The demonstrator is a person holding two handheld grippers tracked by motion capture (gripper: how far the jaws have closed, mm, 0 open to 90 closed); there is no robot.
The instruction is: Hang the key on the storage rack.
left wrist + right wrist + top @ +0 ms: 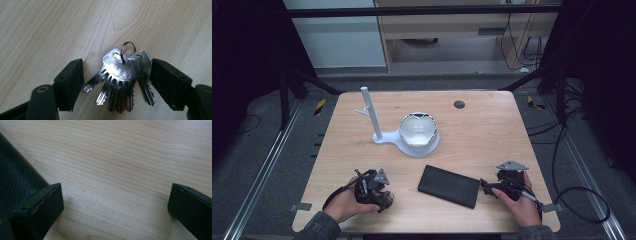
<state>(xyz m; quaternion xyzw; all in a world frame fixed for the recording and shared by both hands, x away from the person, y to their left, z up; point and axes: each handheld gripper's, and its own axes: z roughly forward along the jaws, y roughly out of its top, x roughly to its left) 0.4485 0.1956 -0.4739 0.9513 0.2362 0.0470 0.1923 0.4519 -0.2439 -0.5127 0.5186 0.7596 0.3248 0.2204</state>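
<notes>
- Left gripper view showed your left claw (116, 82) straddling the bunch of keys (122, 80), which lay flat on the table (50, 30).
- Its jaws stood partly open, one on each side of the bunch; the right one looked just beside the outermost key, and no pad was pressing yet.
- The keys fanned towards the camera, the ring (128, 51) at the far end, so their long axis ran along the jaws.
- Your right claw (115, 202) gaped wide over bare wood, holding nothing, the black wallet (15, 177) against its left jaw.
- Your left hand (343, 204) was plainly the nearer one.
</notes>
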